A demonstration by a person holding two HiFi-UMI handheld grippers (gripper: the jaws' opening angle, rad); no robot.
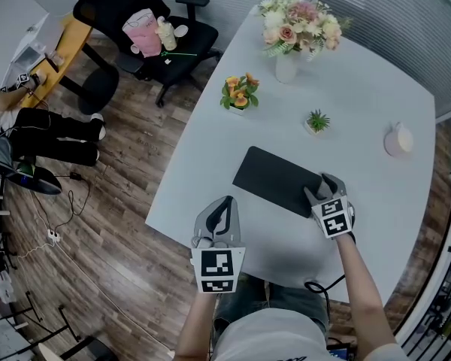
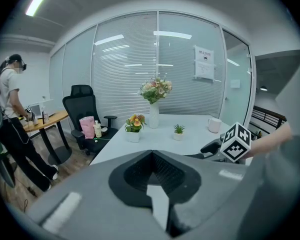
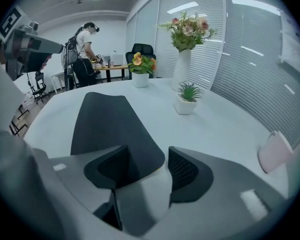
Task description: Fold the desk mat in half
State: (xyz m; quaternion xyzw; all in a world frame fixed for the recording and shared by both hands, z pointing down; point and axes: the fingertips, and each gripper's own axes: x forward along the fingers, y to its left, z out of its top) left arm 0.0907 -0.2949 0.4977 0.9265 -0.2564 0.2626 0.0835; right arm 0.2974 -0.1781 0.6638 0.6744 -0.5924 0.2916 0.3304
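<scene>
Floor: we are looking down on a wood floor (image 1: 113, 201) running along the table's left side, with cables trailing over it.
Table: a white table (image 1: 376, 104) is filling the middle of the head view and carrying the mat, the flowers and the mug.
Chair: a black office chair (image 1: 139, 28) is standing off the table's far left corner, with a pink bundle sitting on its seat.
Person: a person (image 2: 10, 114) is standing at a wooden side desk, well apart from the table.
Desk mat: the dark desk mat (image 1: 274, 177) is lying flat and unfolded on the near right part of the table.
Vase: a vase of flowers (image 1: 287, 59) is standing upright at the far end.
Right gripper: we are holding the right gripper (image 1: 323, 188) at the mat's near right corner. Its jaws are standing apart (image 3: 148, 153) with that corner lying between them, and they are not pinching it.
Left gripper: we are holding the left gripper (image 1: 225, 204) over bare table near the front edge, apart from the mat. Its jaws are pressing together (image 2: 152, 155) on nothing.
Orange flowers: a pot of orange flowers (image 1: 239, 95) is sitting beyond the mat, near the left edge.
Mug: a pale mug (image 1: 398, 140) is sitting near the right edge.
Plant: a small green plant (image 1: 316, 122) is standing between the vase and the mat.
</scene>
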